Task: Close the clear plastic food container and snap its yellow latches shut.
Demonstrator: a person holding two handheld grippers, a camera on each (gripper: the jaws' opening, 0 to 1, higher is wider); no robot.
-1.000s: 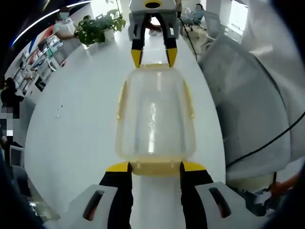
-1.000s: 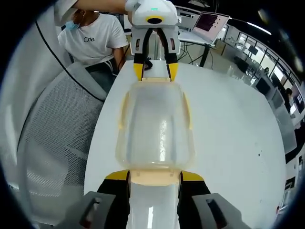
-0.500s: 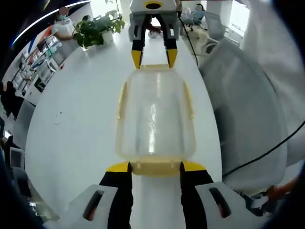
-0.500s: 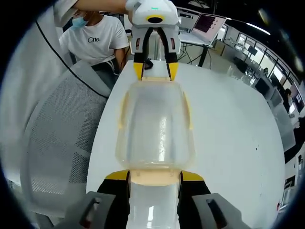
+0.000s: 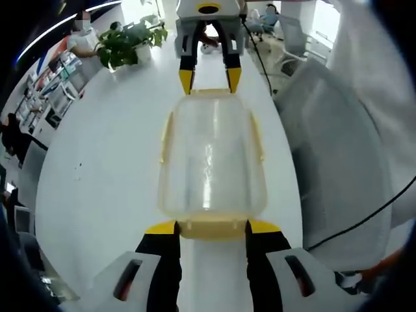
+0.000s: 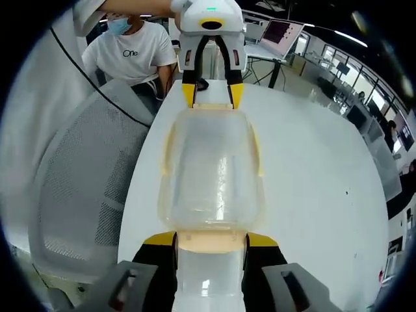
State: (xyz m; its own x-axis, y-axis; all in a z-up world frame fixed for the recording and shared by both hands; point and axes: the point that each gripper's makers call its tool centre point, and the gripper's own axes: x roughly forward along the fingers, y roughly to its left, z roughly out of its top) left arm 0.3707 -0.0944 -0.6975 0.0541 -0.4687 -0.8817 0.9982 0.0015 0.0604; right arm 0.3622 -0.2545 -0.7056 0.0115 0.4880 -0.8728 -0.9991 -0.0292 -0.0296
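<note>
A clear plastic food container (image 5: 211, 162) with yellow latches (image 5: 212, 228) sits lidded on a white tabletop (image 5: 104, 175). The left hand-held gripper (image 5: 211, 229) and right hand-held gripper (image 6: 209, 240) meet it from opposite ends. Each has its jaws apart astride an end latch, seemingly to steady the box while pressing both latches.

Container (image 5: 212, 159) on the table (image 5: 104, 162) between the left gripper (image 5: 211, 227) at its near end and the right gripper (image 5: 209, 81) at its far end, a chair (image 5: 338, 169) just beside the table's right edge, a plant (image 5: 123, 42) on the far left.
</note>
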